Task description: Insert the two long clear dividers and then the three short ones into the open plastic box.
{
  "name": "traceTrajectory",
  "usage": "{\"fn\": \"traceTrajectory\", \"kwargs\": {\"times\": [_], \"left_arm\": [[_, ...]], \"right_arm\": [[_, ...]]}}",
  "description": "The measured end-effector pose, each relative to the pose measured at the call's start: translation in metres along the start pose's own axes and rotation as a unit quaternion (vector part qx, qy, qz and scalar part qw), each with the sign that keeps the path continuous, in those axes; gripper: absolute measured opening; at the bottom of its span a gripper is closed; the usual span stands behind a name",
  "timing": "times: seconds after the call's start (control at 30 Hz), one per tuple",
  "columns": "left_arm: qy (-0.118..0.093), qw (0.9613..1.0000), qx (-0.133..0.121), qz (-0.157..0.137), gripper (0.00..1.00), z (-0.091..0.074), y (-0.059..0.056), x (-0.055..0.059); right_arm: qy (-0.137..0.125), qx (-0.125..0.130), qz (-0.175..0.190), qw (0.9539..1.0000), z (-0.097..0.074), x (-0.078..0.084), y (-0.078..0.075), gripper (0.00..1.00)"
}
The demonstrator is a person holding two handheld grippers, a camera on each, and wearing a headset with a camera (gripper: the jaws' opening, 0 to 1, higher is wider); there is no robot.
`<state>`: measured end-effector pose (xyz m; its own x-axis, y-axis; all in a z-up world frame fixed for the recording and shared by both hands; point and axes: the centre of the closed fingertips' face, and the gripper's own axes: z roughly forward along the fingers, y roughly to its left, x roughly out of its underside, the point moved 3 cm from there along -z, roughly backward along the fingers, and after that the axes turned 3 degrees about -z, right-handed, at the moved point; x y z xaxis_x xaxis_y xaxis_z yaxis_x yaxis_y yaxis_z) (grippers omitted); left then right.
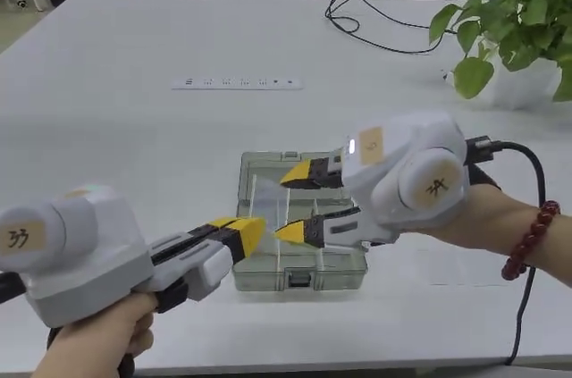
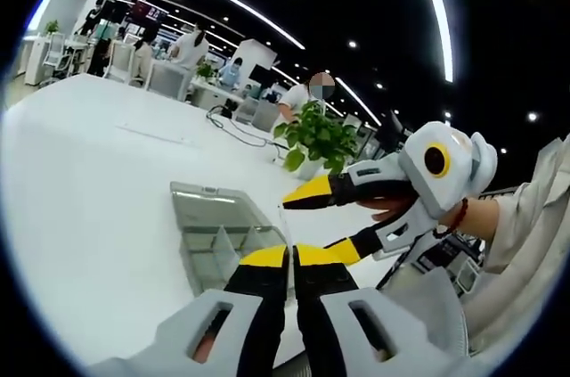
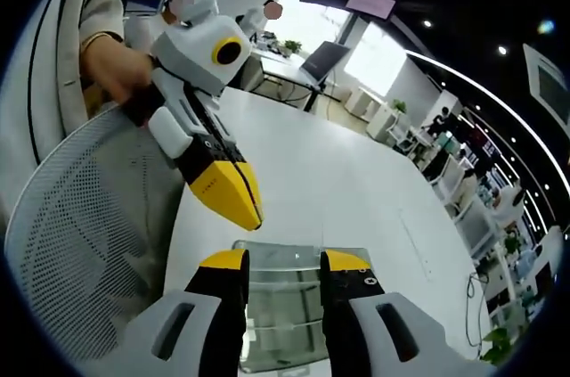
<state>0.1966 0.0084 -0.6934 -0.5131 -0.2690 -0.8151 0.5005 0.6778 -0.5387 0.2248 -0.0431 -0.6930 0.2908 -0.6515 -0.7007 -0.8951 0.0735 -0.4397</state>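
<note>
The left gripper [image 1: 241,231], jaws together, hovers at the near left corner of the box [image 1: 261,163], which sits on the surface [image 1: 134,137]. The right gripper [image 1: 292,203], jaws apart, hangs above it. A careless dip could shove the box or unseat dividers [image 1: 279,251].

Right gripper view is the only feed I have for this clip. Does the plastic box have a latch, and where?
Observer: Yes. The head view shows a dark latch centred on the plastic box's near wall, facing the person.
Operator: Anything on the hand behind the right gripper?
Observer: A red bead bracelet circles the wrist behind the right gripper, whose fingers are spread over the box.
</note>
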Motion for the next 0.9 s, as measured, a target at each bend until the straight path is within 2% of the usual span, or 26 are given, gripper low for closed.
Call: {"fn": "traceTrajectory", "kwargs": {"times": [0.03,0.1,0.17,0.33,0.47,0.57,0.63,0.7,0.73,0.9], "left_arm": [[-0.001,0.9997,0.001,-0.024,0.0,0.0,0.0,-0.001],[-0.006,0.9986,0.003,-0.053,0.0,0.0,0.001,-0.002],[-0.01,0.9975,0.006,-0.07,0.0,-0.001,0.003,-0.004],[-0.011,0.9968,0.006,-0.08,0.0,-0.003,0.002,-0.006],[-0.005,0.9971,0.004,-0.076,0.0,-0.005,0.002,-0.005],[0.001,0.9981,0.002,-0.062,0.0,-0.006,0.002,-0.004],[0.004,0.9985,0.003,-0.054,0.0,-0.007,0.002,-0.004],[0.013,0.9993,-0.001,-0.034,0.0,-0.009,0.003,-0.003],[0.02,0.9996,-0.003,-0.022,0.0,-0.01,0.004,-0.003],[0.029,0.9996,0.001,0.005,0.0,-0.013,0.005,-0.002]], "right_arm": [[-0.001,0.002,0.0,1.0,0.0,0.0,0.0,0.32],[-0.004,0.007,0.002,1.0,-0.001,-0.001,-0.001,0.32],[-0.007,0.01,0.004,0.9999,-0.002,-0.002,-0.002,0.33],[-0.015,0.018,0.008,0.9997,-0.004,-0.006,-0.002,0.33],[-0.019,0.019,0.006,0.9996,-0.004,-0.006,0.001,0.33],[-0.021,0.017,0.012,0.9996,-0.005,-0.006,0.003,0.34],[-0.029,0.011,0.033,0.999,-0.006,-0.007,0.005,0.35],[-0.038,0.01,0.053,0.9978,-0.008,-0.008,0.004,0.36],[-0.049,0.006,0.075,0.996,-0.009,-0.01,0.004,0.36],[-0.07,-0.004,0.115,0.9909,-0.014,-0.015,0.0,0.36]]}}
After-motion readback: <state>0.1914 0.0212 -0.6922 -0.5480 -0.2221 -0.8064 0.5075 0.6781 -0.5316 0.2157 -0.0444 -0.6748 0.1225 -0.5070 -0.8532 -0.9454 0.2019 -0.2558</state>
